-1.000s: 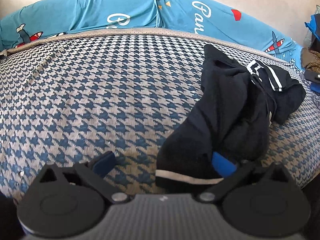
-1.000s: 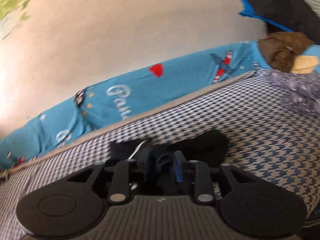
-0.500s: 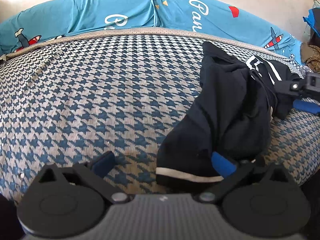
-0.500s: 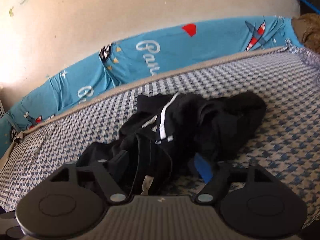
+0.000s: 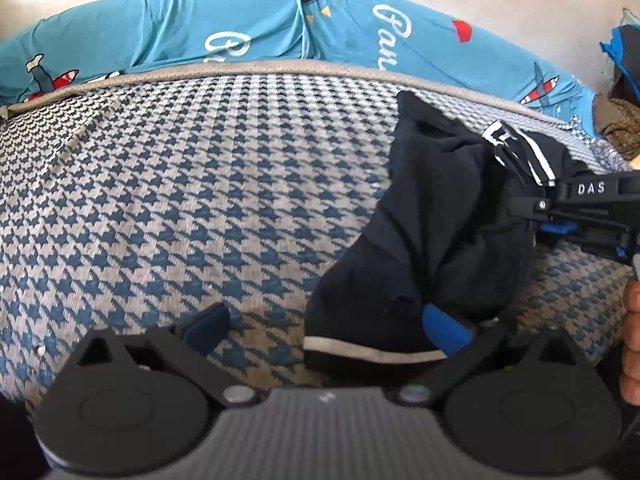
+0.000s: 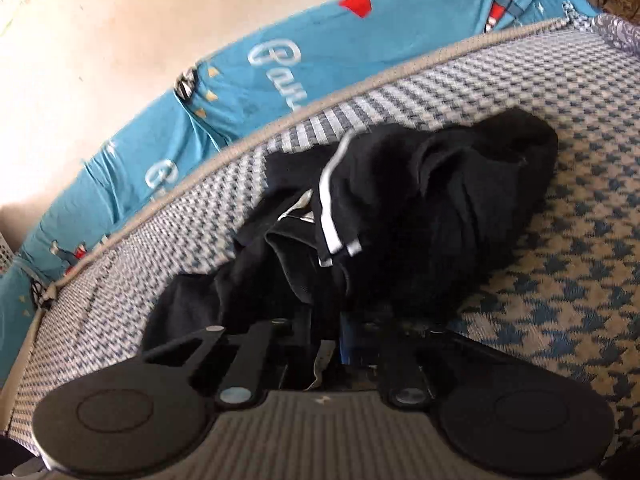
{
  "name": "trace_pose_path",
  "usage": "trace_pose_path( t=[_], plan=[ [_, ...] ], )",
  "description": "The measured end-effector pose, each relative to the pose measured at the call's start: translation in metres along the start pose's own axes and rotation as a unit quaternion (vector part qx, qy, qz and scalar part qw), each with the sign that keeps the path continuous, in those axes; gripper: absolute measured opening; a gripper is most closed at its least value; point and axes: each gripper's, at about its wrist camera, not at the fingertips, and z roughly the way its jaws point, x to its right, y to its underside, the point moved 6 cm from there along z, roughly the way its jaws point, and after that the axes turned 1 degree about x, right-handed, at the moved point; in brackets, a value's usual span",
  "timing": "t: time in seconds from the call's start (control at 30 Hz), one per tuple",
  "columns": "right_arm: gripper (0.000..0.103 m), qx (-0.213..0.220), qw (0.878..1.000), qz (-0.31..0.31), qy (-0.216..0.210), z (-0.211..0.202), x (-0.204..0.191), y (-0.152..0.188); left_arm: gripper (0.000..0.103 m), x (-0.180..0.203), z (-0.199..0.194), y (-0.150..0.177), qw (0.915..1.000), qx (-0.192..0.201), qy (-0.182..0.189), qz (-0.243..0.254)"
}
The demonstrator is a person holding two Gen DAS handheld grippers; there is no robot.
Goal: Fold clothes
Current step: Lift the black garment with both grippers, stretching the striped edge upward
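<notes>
One black garment with white stripes lies crumpled toward the right edge of the bed. Two grippers: the left gripper has its jaws wide apart, one pad on the cloth; the right gripper has its jaws closing on a fold. A blue printed sheet lines the bed's far edge, below a pale wall.

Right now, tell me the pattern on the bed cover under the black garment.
Blue and beige houndstooth on the bed cover; clearest in the left wrist view.
</notes>
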Motion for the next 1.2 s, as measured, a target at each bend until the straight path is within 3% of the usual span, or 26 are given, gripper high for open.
trace_pose_path(
  t=[0.17,0.33,0.5,0.63,0.77,1.0,1.2],
  plan=[
    [0.013,0.021,0.999,0.021,-0.041,-0.011,-0.003,-0.017,0.103,0.013,-0.014,0.0,0.9994,0.014,0.021,0.025],
    [0.013,0.031,0.995,0.041,-0.091,-0.013,-0.009,-0.043,0.103,0.037,-0.024,0.01,0.9955,0.02,0.046,0.08],
    [0.013,0.026,0.991,0.044,-0.12,-0.005,-0.02,-0.059,0.103,0.05,-0.019,0.007,0.9927,0.037,0.029,0.112],
    [0.013,0.02,0.99,0.034,-0.133,0.003,-0.028,-0.066,0.103,0.058,-0.011,0.002,0.9871,0.054,-0.01,0.151],
    [0.013,0.022,0.989,0.028,-0.146,0.009,-0.035,-0.076,0.103,0.063,0.007,0.001,0.9807,0.046,-0.041,0.185],
    [0.013,0.03,0.986,0.051,-0.154,0.017,-0.03,-0.095,0.103,0.049,0.01,-0.031,0.9865,0.08,-0.045,0.136],
    [0.013,0.037,0.985,0.048,-0.16,0.021,-0.035,-0.113,0.098,0.042,0.024,-0.055,0.9836,0.09,-0.069,0.14]
  ],
)
